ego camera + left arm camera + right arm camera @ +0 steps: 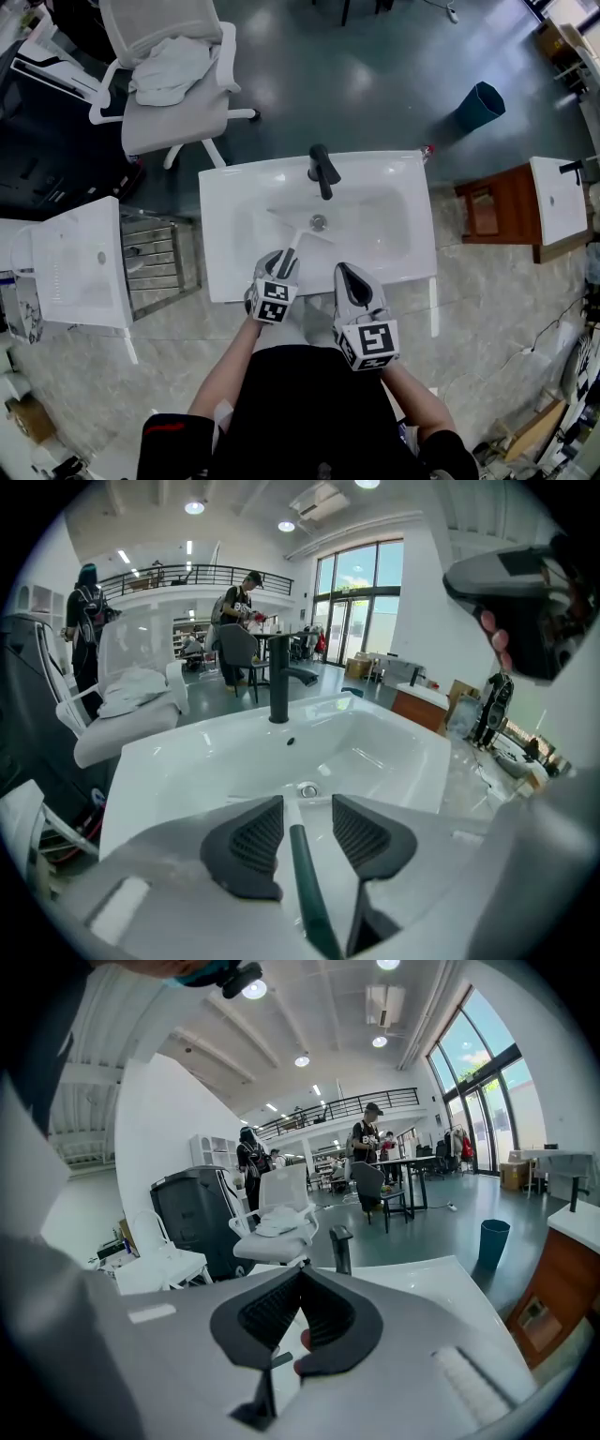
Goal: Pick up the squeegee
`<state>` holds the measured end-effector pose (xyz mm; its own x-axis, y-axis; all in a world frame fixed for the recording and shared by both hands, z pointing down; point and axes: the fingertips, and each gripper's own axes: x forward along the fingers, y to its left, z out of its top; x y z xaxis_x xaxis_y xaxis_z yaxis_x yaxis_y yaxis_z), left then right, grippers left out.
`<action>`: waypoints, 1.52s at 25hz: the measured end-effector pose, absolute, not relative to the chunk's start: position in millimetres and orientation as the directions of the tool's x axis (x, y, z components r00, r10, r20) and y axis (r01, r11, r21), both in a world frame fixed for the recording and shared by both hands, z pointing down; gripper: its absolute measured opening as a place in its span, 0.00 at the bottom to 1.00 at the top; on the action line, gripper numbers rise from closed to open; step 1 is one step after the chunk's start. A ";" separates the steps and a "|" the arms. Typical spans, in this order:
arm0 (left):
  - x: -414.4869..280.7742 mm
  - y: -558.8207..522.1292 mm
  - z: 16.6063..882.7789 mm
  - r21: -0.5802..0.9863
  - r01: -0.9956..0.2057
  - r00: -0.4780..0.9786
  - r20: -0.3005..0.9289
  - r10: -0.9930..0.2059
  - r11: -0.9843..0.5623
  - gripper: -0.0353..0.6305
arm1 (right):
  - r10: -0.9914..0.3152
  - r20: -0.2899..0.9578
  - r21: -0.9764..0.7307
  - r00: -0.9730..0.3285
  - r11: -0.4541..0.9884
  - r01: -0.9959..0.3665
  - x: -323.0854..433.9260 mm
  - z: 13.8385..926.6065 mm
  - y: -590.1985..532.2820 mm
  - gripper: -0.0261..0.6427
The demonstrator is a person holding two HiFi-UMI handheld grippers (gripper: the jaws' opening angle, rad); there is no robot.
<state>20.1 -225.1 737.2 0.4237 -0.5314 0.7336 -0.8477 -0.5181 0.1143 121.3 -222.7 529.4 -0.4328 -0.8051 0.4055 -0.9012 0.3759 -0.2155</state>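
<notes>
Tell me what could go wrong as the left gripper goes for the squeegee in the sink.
1. The left gripper has its jaws open around the squeegee, whose thin dark handle lies slanted between the pads and is not pressed. Closing may twist it or let it slip.
2. Lifted by the handle end, the blade end in the sink could swing and knock the faucet.
3. The right gripper, shut, sits close beside. The two may bump.
</notes>
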 end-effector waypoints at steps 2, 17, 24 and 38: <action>21.5 -224.0 748.5 0.120 -0.847 0.414 0.761 -0.500 -0.518 0.32 | -0.803 0.414 -0.216 -0.428 0.370 -0.903 124.1 532.5 -223.7 0.04; 24.8 -225.7 813.1 0.176 -0.865 0.353 0.879 -0.320 -0.470 0.33 | -0.782 0.479 -0.229 -0.399 0.328 -0.917 132.9 558.6 -236.9 0.04; 27.5 -225.1 830.2 0.186 -0.872 0.324 0.913 -0.248 -0.452 0.33 | -0.779 0.496 -0.233 -0.384 0.306 -0.923 134.9 568.0 -241.5 0.04; 19.2 -216.2 850.3 0.222 -0.894 0.291 0.948 -0.127 -0.390 0.30 | -0.774 0.515 -0.245 -0.368 0.278 -0.929 133.9 576.8 -246.2 0.04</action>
<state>19.2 -216.2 850.3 0.2908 -0.1265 0.9484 -0.8937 -0.3900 0.2220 133.9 -246.2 576.8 -0.3677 -0.7740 0.5154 -0.9288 0.2781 -0.2450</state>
